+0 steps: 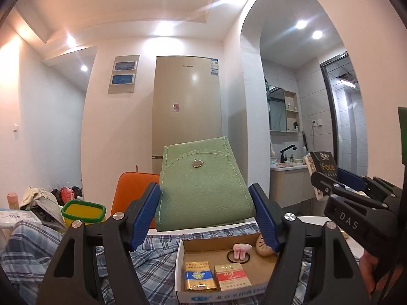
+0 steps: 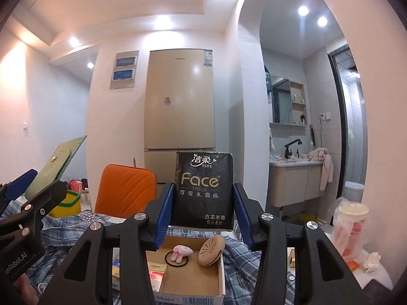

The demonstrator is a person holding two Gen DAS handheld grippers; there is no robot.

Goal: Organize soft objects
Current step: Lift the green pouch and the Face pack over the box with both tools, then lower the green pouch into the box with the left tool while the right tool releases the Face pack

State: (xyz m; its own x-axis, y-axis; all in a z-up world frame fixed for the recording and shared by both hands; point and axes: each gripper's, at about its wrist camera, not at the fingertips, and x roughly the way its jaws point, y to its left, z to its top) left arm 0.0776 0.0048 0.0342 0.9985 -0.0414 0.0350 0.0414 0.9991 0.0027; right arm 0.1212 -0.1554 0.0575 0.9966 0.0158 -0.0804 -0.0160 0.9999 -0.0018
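Surface: a bed covered by a blue plaid sheet [image 1: 38, 249], filling the lower part of both views. An open cardboard box [image 1: 181, 267] rests directly on the sheet at lower centre. Crumpled cloth [image 1: 38, 198] lies at the left edge of the left wrist view. A black item [image 2: 376, 288] sits at the lower right corner of the right wrist view; its nature cannot be told.

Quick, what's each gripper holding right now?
Left gripper: shut on the green pouch.
Right gripper: shut on the tissue pack.
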